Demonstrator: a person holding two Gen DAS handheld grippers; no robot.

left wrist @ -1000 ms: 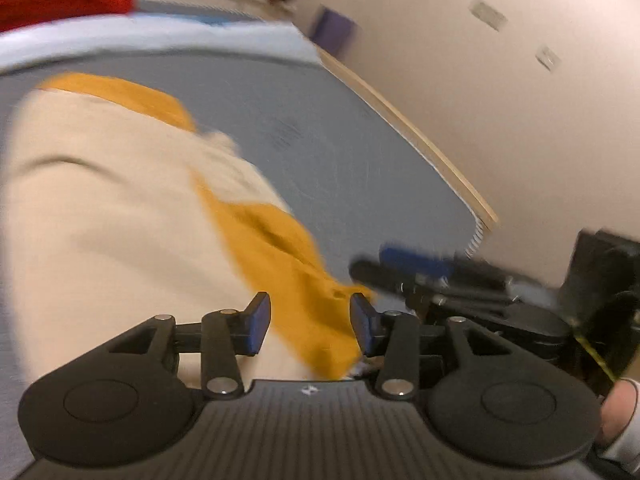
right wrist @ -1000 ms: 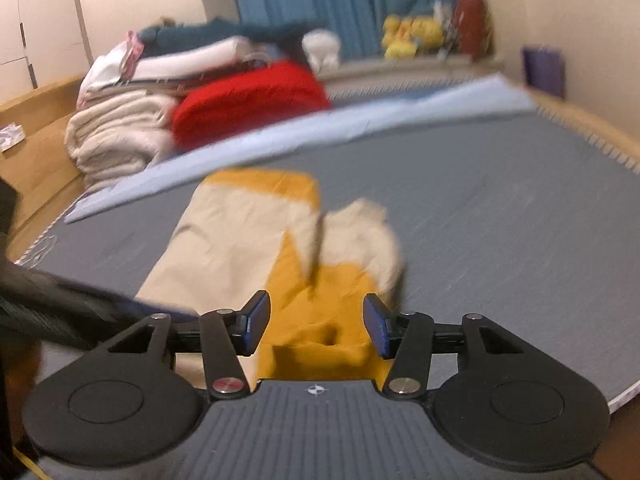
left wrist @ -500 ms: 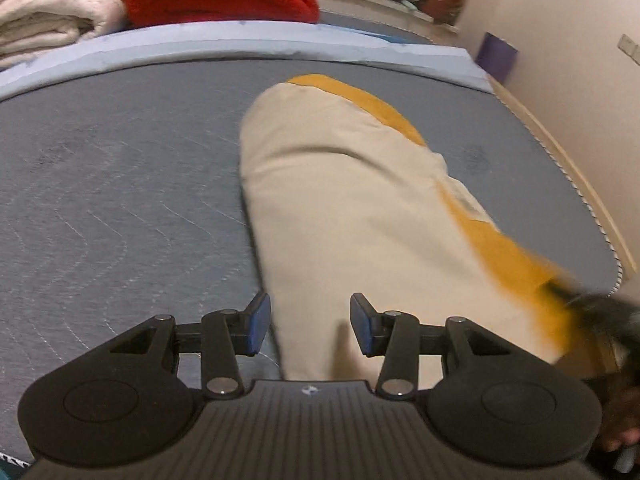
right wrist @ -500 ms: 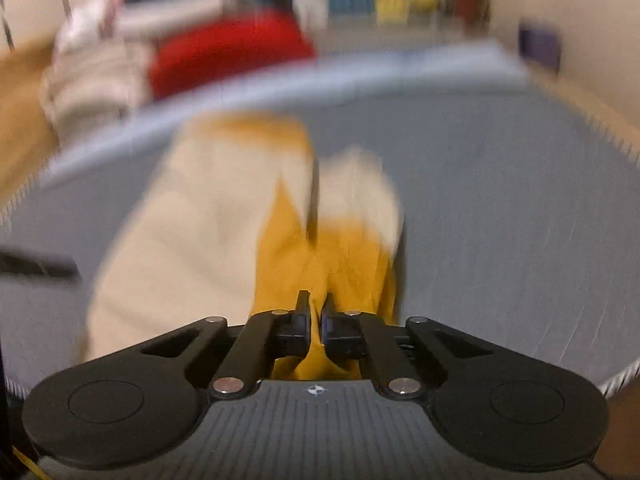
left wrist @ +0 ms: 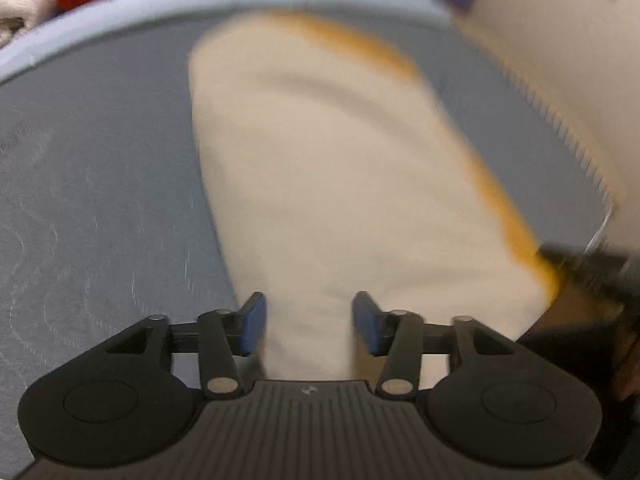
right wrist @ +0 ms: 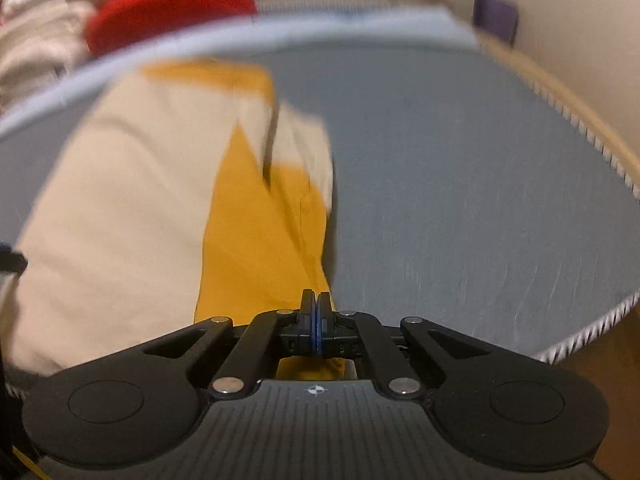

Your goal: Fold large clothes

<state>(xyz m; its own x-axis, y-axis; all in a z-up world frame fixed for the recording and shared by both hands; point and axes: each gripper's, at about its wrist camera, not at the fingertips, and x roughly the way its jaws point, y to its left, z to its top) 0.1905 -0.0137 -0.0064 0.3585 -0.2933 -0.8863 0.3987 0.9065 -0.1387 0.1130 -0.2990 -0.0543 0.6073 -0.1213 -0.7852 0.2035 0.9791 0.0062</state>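
Note:
A large cream garment (left wrist: 340,160) with mustard panels (right wrist: 260,240) lies lengthwise on the grey bed cover (right wrist: 460,180). My left gripper (left wrist: 308,320) hovers at its near cream end. Its jaws are opening, and cream cloth lies between the blue pads (left wrist: 252,324) without being pressed. My right gripper (right wrist: 316,312) is shut, its pads meeting on the near edge of the mustard part. In the left wrist view the right gripper (left wrist: 580,268) is a dark blur at the garment's right corner. Both views are motion-blurred.
A light blue sheet (right wrist: 280,28) runs across the far side of the bed. Behind it lie a red folded blanket (right wrist: 168,12) and stacked cream linens (right wrist: 36,48). The bed's zigzag-stitched edge (right wrist: 592,332) and a wall are on the right, with a purple box (right wrist: 496,16).
The right gripper's jaws went from open to shut over the mustard cloth. The left view swung onto the cream cloth and its jaws widened. Both grippers tipped downward.

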